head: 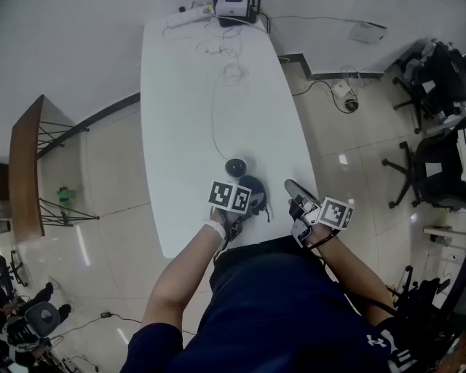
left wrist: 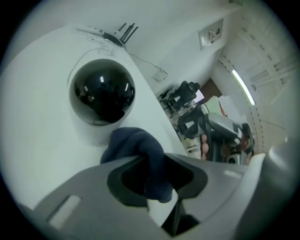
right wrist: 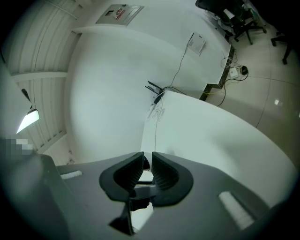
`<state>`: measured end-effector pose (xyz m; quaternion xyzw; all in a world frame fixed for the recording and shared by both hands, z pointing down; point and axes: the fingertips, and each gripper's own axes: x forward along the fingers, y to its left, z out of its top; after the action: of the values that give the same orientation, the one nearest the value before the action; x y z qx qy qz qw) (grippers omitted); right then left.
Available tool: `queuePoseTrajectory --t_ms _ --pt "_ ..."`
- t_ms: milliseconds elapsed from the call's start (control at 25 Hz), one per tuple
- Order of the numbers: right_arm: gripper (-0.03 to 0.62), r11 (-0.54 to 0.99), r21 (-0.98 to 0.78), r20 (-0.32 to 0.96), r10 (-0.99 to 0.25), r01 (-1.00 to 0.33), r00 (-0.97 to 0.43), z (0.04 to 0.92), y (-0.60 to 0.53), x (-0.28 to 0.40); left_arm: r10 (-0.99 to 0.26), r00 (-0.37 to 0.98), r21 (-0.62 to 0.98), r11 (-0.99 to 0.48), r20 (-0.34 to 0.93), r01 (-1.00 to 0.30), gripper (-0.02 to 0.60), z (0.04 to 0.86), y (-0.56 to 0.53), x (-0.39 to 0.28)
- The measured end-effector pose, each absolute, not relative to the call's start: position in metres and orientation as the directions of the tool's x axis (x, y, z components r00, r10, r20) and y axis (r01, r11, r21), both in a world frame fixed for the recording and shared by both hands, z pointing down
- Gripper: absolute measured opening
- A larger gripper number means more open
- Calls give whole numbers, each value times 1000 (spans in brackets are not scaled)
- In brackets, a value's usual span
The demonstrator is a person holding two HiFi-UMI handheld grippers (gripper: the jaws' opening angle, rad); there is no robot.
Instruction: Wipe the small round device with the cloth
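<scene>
The small round device [head: 235,167], a glossy black dome on a white base [left wrist: 102,91], sits on the white table [head: 189,109] near its front end. My left gripper [head: 244,188] is just in front of it, shut on a bunched dark blue cloth [left wrist: 136,150]. The cloth [head: 255,191] hangs close to the device's base; I cannot tell whether it touches. My right gripper [head: 297,194] hovers at the table's right edge, away from the device. Its jaws [right wrist: 147,164] stand a narrow gap apart with nothing between them.
A thin cable [head: 213,116] runs from the device to a power strip and white box [head: 233,9] at the table's far end. Office chairs [head: 429,167] stand on the tiled floor to the right, and a wooden shelf [head: 25,175] stands to the left.
</scene>
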<state>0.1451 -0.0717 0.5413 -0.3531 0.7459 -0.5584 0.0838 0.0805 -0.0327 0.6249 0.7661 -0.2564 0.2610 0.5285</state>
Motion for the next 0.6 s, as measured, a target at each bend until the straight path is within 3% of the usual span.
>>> queuePoseTrajectory --t_ms 200,360,600 --pt "57 71 -888 295 -670 -454 -681 548 -64 182 -136 681 572 -440 719 -692 109 628 -43 101" --pt "57 55 -883 312 -675 -467 -669 554 -56 194 -150 707 582 -465 692 -668 109 614 -33 107" --pt "57 94 -881 311 -622 -463 -718 556 -58 162 -143 700 580 -459 699 -673 110 608 11 51"
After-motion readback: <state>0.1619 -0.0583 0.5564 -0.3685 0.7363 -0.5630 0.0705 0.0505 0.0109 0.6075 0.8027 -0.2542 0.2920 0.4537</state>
